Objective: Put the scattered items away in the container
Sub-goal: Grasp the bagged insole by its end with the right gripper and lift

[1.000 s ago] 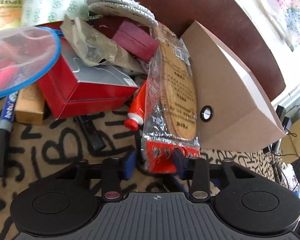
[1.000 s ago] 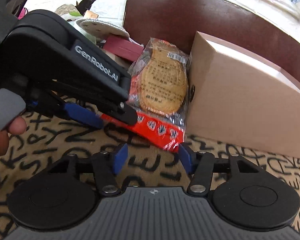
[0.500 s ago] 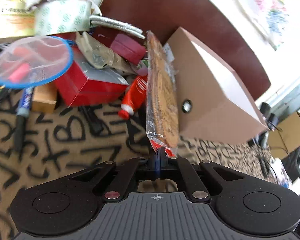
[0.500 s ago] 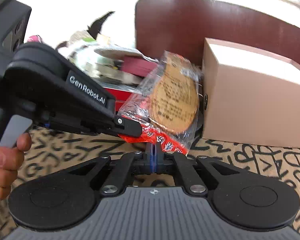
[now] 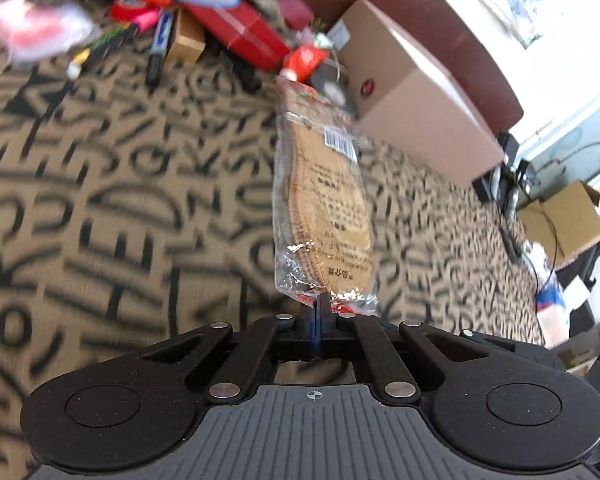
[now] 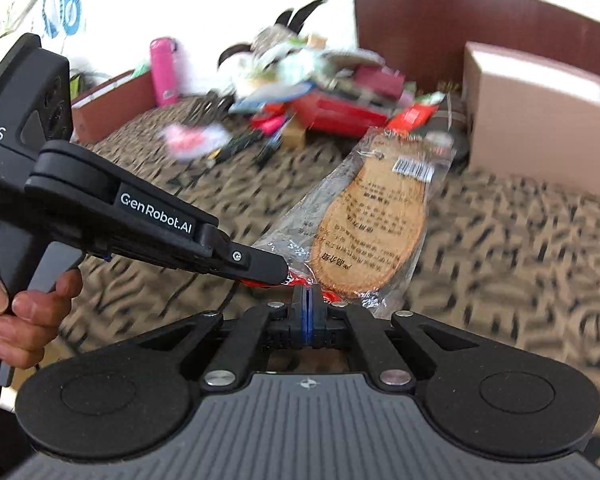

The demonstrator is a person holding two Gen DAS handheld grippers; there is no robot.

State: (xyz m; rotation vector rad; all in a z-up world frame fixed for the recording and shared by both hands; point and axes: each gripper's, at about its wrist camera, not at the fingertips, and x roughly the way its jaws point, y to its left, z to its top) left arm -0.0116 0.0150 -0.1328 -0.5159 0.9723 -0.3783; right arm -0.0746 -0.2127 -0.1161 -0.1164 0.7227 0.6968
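Note:
A clear plastic pack of tan insoles (image 5: pixel 324 208) with a red bottom edge hangs in the air above the patterned cloth. My left gripper (image 5: pixel 318 306) is shut on its red bottom edge. My right gripper (image 6: pixel 307 294) is shut on the same edge, next to the left gripper's tip (image 6: pixel 276 272); the pack shows here too (image 6: pixel 372 220). A closed cardboard box (image 5: pixel 412 92) stands at the back right, also in the right wrist view (image 6: pixel 540 120).
A pile of clutter (image 5: pixel 228 20) with a red box, pens and a small carton lies at the back left. A brown headboard (image 6: pixel 440 32) rises behind it. A pink bottle (image 6: pixel 162 72) and an open brown box (image 6: pixel 112 104) stand at far left.
Both grippers closed on the pack's red edge, lifted it off the cardboard box and pulled it back toward me, away from the clutter pile.

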